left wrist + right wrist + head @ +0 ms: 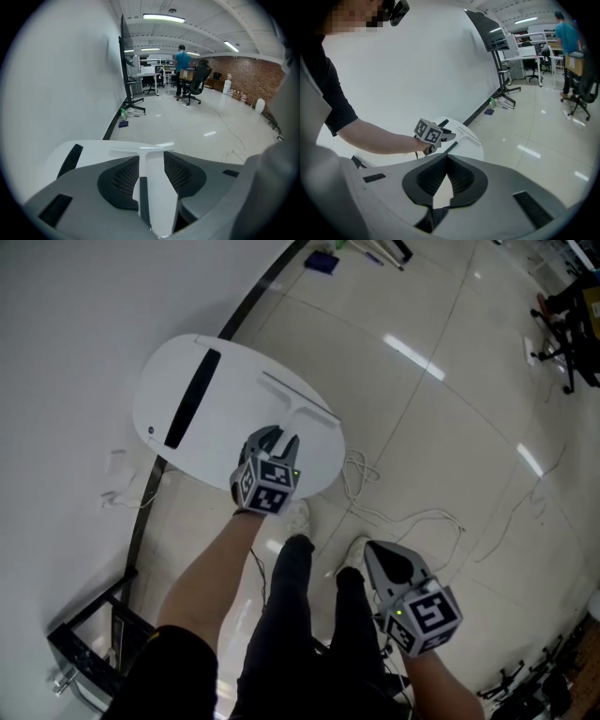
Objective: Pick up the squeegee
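A white T-shaped squeegee (300,406) lies on the white oval table (169,371), its blade towards the far edge. My left gripper (278,440) hangs low over the table at the near end of the handle. In the left gripper view its jaws stand wide apart, and the squeegee (151,157) runs between them with a gap on each side. My right gripper (386,561) is off the table, low beside the person's legs, with its tips together and nothing in them. The right gripper view shows the left gripper (440,136) and the squeegee (469,136).
A long black strip (192,397) lies on the table's left half. A white wall runs along the left. Cables (403,517) trail on the tiled floor at the right. A black metal frame (89,638) stands at the lower left. A person (182,58) and an office chair (197,79) are far off.
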### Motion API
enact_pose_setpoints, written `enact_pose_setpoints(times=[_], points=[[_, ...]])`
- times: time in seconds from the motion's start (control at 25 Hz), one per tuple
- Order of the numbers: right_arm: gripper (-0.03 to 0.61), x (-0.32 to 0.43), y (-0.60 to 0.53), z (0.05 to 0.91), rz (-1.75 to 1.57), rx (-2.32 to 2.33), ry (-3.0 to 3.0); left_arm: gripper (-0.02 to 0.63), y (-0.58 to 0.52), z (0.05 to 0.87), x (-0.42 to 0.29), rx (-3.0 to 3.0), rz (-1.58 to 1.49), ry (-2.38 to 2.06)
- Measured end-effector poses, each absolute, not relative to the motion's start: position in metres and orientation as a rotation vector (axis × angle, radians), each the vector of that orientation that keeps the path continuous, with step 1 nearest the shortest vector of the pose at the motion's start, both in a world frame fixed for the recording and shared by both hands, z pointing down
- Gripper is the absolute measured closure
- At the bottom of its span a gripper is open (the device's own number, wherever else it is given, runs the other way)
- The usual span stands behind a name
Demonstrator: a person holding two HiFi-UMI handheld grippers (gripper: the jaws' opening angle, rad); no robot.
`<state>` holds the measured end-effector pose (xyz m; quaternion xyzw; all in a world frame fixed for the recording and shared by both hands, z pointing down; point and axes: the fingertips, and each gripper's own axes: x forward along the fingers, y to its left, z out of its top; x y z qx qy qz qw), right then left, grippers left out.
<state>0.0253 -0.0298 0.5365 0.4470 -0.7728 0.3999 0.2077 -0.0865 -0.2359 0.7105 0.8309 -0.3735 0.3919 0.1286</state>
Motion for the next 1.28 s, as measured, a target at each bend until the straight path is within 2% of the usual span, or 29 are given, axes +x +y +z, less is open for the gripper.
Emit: enact_pose_setpoints(times=[0.4,0.88,1.0,1.28], points=[[0.574,0.018,-0.034,0.579,1.231,1.237,-2.086,0.443,-0.264,0.792,-0.088,2.337,1.219,-1.029],[0.574,0.032,-0.021,0.583,1.231,1.242,-2.054,0.448,-0.265,0.820,-0.095,2.270,1.244,-1.021],[0.574,0.036,-0.018,0.583,1.225,1.250,-2.047,0.490,-0.266,0.822,-0.099,2.262,1.265,-1.037],[0.574,0.041,-0.010,0.580,1.223,1.264,-2.033,0.518,-0.265,0.822,-0.098,2.253,1.257,-1.034]])
